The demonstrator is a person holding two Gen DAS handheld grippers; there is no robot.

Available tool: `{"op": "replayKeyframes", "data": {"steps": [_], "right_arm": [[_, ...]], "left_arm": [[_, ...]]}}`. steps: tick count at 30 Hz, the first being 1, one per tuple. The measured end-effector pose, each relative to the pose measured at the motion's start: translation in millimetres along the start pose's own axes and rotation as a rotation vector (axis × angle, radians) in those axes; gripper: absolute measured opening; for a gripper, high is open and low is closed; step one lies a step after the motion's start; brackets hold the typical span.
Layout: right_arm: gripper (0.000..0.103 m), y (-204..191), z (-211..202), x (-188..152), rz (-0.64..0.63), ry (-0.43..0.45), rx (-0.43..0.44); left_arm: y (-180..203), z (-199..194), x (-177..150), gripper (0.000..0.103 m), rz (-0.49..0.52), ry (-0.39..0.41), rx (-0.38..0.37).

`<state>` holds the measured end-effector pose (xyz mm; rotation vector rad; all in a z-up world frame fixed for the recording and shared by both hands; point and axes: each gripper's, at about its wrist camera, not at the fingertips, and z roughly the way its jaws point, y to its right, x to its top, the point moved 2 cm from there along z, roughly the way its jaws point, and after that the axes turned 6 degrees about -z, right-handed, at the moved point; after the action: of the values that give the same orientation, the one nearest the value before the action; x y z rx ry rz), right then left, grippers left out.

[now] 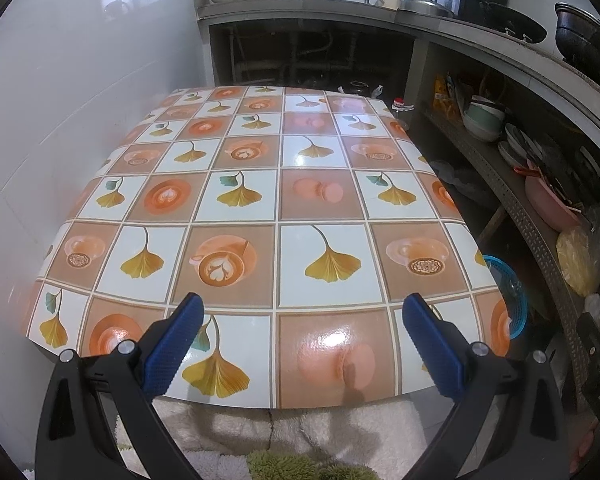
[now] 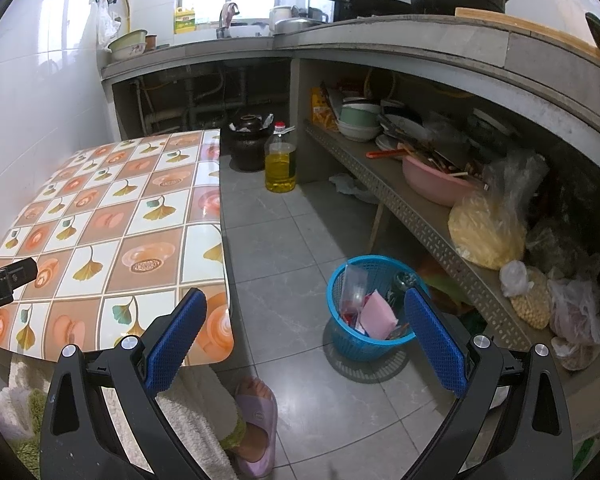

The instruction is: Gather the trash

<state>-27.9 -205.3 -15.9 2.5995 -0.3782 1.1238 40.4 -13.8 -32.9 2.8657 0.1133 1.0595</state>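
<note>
Blue-padded black fingers of the right tool stand wide apart with nothing between them, above the grey tiled floor. Just beyond its right finger stands a round blue plastic mesh basket, upright, mouth open upward, holding the trash — a pink paper scrap and a clear wrapper standing on end among other bits. Only this view shows the contents; the left wrist view catches just the basket's blue rim past the edge of the glossy ginkgo-leaf tabletop. Over that tabletop's near edge the left tool is likewise spread open, gripping nothing.
</note>
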Motion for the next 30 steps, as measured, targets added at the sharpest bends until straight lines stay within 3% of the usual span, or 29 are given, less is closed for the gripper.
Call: {"op": "replayKeyframes", "data": {"steps": [30], "right_arm": [[0.095, -6.0, -0.6, 1.1, 0.000, 0.003, 0.000]], "left_arm": [[-0.7, 1.4, 0.6, 0.097, 0.002, -0.001, -0.002]]}}
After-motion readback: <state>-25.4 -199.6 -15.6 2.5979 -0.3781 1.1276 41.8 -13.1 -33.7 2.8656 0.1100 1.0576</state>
